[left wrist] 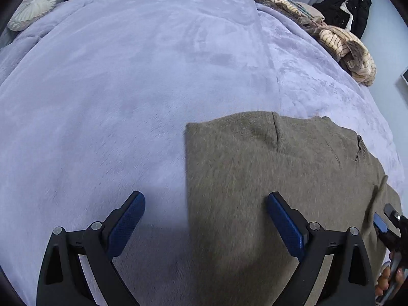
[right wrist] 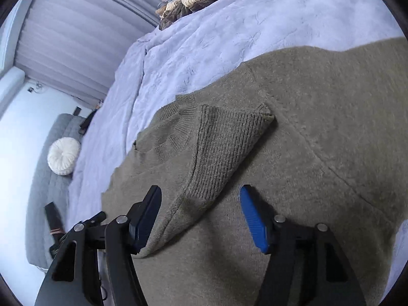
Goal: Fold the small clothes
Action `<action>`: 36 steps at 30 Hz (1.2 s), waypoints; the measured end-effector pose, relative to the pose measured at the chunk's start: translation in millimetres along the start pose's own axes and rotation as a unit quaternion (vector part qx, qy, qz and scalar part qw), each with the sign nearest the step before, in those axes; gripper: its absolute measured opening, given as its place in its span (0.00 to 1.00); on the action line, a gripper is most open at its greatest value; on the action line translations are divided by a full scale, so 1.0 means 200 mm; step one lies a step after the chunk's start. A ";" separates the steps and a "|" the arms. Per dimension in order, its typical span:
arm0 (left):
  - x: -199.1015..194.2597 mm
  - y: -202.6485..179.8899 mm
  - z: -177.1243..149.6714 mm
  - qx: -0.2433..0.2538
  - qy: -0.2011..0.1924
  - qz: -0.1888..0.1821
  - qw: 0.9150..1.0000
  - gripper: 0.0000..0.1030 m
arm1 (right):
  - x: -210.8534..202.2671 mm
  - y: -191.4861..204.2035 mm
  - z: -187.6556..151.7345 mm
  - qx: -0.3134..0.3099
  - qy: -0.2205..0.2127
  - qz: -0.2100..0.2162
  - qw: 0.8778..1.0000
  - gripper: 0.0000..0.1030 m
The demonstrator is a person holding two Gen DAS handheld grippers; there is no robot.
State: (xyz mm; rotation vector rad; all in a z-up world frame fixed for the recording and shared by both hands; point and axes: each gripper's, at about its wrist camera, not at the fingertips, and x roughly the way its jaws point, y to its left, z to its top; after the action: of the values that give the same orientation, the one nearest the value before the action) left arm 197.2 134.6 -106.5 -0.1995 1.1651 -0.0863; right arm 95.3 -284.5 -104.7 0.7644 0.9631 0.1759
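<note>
One olive-green knit sweater [right wrist: 293, 117] on our list, lying flat on the pale lilac plush bed cover [left wrist: 127, 102], near its front edge. Progress, as we judge it: partly folded. The sweater's left side shows a straight folded edge, and a sleeve w/ ribbed cuff [right wrist: 224, 148] is laid across the body; at least one more fold looks left. Sweater: soft, fuzzy wool-type knit, ribbed at collar and cuff, rectangular outline. Bed cover: velvety pile w/ brush marks. Left gripper [left wrist: 206, 219]: jaws wide apart, nothing between the blue pads, straddling the sweater's left edge. Right gripper [right wrist: 201, 216]: jaws parted, sleeve lies in the gap but pads not pressing it. Also noted: heap of beige striped knitwear [left wrist: 344, 43] at far edge, approx. unsorted; white round pleated cushion [right wrist: 63, 155] on grey couch.
</note>
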 end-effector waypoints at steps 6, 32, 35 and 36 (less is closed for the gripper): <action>0.04 -0.04 0.07 0.002 0.012 -0.033 0.999 0.42 | 0.04 -0.03 0.04 0.063 -0.002 0.022 0.998 0.66; -0.03 0.12 0.06 -0.047 -0.028 -0.064 0.996 0.11 | 0.01 -0.03 0.10 0.095 -0.010 -0.014 0.995 0.57; -0.04 0.15 0.06 -0.046 -0.036 -0.045 0.997 0.11 | 0.09 0.10 0.16 0.041 -0.010 -0.027 0.999 0.08; -0.03 0.16 0.06 -0.047 -0.033 -0.042 0.998 0.11 | 0.07 0.13 0.16 0.016 -0.017 -0.039 0.999 0.08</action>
State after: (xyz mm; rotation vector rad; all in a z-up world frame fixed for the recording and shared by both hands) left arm 204.9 168.6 -102.9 -0.3310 1.0964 -0.0980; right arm 133.8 -275.3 -85.5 0.7564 0.9633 0.0799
